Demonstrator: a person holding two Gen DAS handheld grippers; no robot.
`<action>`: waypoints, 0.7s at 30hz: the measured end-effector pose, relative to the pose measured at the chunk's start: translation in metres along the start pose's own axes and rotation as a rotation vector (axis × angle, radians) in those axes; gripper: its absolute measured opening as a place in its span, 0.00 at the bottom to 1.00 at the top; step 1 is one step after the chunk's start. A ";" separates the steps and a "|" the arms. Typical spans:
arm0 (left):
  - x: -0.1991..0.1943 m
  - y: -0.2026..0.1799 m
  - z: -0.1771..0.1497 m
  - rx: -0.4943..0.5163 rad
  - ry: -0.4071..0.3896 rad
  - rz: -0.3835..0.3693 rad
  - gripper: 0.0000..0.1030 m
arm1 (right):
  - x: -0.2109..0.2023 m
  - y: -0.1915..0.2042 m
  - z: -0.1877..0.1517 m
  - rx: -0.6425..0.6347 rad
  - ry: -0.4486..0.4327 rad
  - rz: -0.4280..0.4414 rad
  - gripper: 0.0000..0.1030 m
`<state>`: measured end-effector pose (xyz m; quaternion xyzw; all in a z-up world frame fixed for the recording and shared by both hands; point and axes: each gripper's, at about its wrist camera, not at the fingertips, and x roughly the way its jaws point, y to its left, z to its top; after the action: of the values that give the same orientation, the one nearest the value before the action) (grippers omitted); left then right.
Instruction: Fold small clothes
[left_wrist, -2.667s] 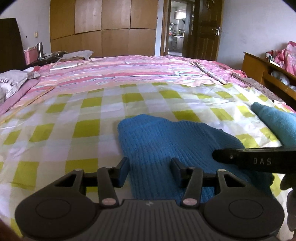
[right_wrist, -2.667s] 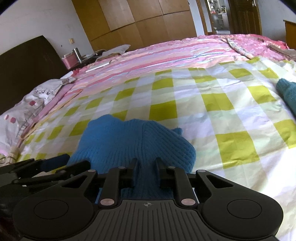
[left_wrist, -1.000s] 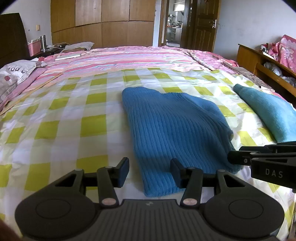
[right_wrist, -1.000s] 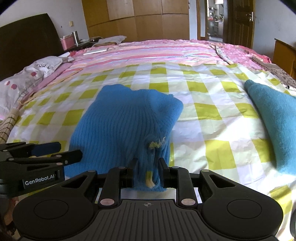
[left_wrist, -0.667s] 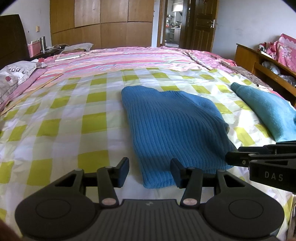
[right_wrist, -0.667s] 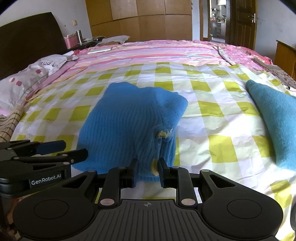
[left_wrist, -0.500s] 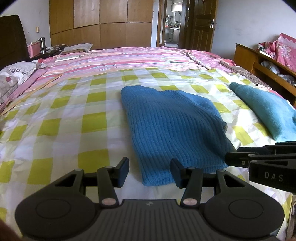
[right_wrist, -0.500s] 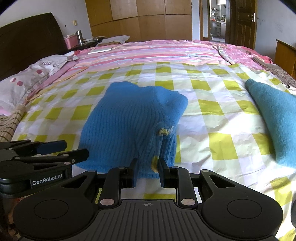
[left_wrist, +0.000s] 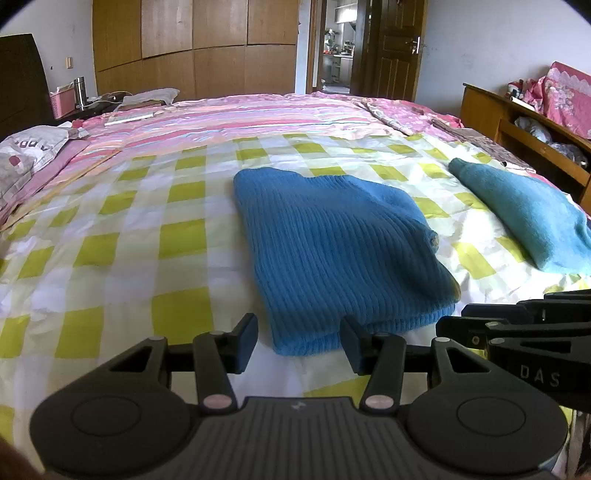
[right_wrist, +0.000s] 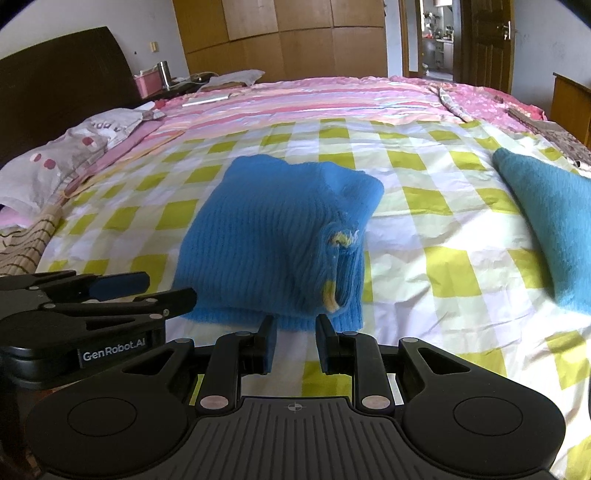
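— How many garments do you have in front of you?

— Two. One blue knit sweater (left_wrist: 332, 254) folded on the bed (left_wrist: 122, 236), and one teal folded garment (left_wrist: 524, 206) well apart from it, off to the sweater's right side. You also have two tools in play: your left tool (left_wrist: 298, 341) and your right tool (right_wrist: 294, 341).

— What does the sweater look like to you?

— It is a ribbed, bright blue knit, folded into a thick, roughly rectangular stack lying flat on the yellow-and-white checked sheet (right_wrist: 436, 206). In your right wrist view the layers show along the sweater's right edge, with a small yellow and white detail (right_wrist: 341, 238) at the fold and a yellow trim lower on that edge. The top surface is fairly smooth.

— And where are your tools?

— Both sit just short of the sweater's near edge, low over the bed. Your left tool has its fingers wide apart with the sweater's near left corner between them in view, gripping nothing. Your right tool has its fingers apart with a narrower gap, just beside the near right corner and not clamped on the cloth. Each tool shows at the edge of the other's view.
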<state>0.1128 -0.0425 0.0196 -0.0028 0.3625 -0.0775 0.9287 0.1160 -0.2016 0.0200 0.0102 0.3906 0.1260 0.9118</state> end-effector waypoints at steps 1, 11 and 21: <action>0.000 0.000 0.000 0.000 0.001 0.001 0.54 | -0.001 0.000 -0.001 0.001 0.000 0.001 0.23; -0.009 -0.001 -0.014 0.009 0.008 0.005 0.54 | -0.010 0.005 -0.015 0.014 0.002 0.007 0.23; -0.019 -0.004 -0.023 0.022 0.005 0.004 0.60 | -0.018 0.007 -0.024 0.021 -0.005 0.008 0.24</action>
<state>0.0835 -0.0425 0.0156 0.0085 0.3641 -0.0797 0.9279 0.0851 -0.2013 0.0172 0.0214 0.3897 0.1256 0.9121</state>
